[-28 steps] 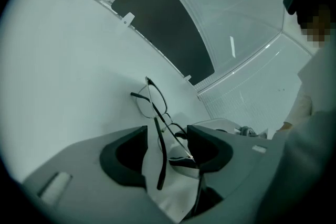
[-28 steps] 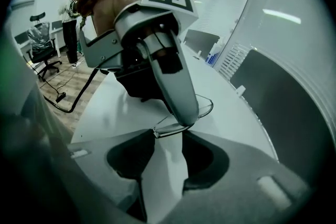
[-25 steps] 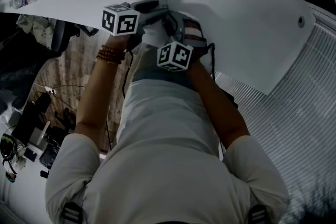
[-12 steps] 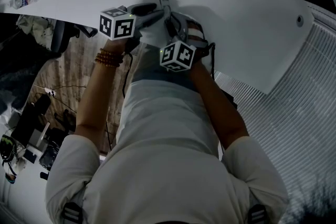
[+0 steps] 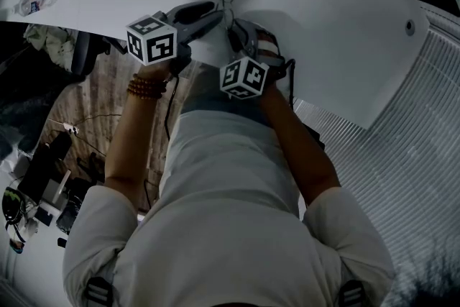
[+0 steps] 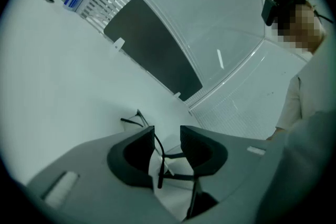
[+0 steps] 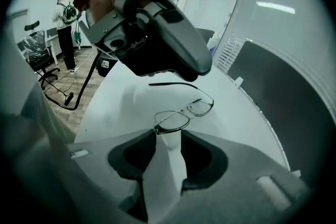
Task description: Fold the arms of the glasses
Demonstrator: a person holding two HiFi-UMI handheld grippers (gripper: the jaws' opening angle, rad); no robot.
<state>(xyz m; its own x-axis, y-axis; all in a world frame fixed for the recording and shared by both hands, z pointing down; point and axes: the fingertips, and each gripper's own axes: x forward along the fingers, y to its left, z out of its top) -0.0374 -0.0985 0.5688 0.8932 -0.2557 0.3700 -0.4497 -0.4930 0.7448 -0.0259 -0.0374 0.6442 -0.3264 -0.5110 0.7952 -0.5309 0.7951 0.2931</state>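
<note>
We find the left tool (image 6: 167,131) with its jaws spread. They have just been closing, and one thin dark arm (image 6: 163,156) of the glasses (image 7: 200,107) runs lengthwise through the gap. That arm lies close along one jaw's inner face while the other jaw stands clear of it, so we see no pinch there. A second thin wire (image 6: 178,176) crosses the gap further back toward the tool's body, and past the tips lies the white bench (image 6: 68,86).

The right tool (image 7: 168,132) has its jaws drawn partway in, and we read them as pinching the rim of the near lens (image 7: 171,120) right at their tips. The bench shows through the gap behind that rim. Ahead of those tips the glasses stretch away across the bridge, and from the far hinge a long arm (image 7: 176,83) reaches out unfolded, passing under the left tool, which hangs just above it.

In the head view both tools point at the same spot near the bench's edge, tips close together, each with its marker cube behind the jaws: the left cube (image 5: 151,39) and the right cube (image 5: 243,77). Behind the left tool a beaded bracelet (image 5: 146,87) rings the wrist. Far off past that hand, in the right gripper view, stand an office chair (image 7: 38,57) and a person (image 7: 66,21)
</note>
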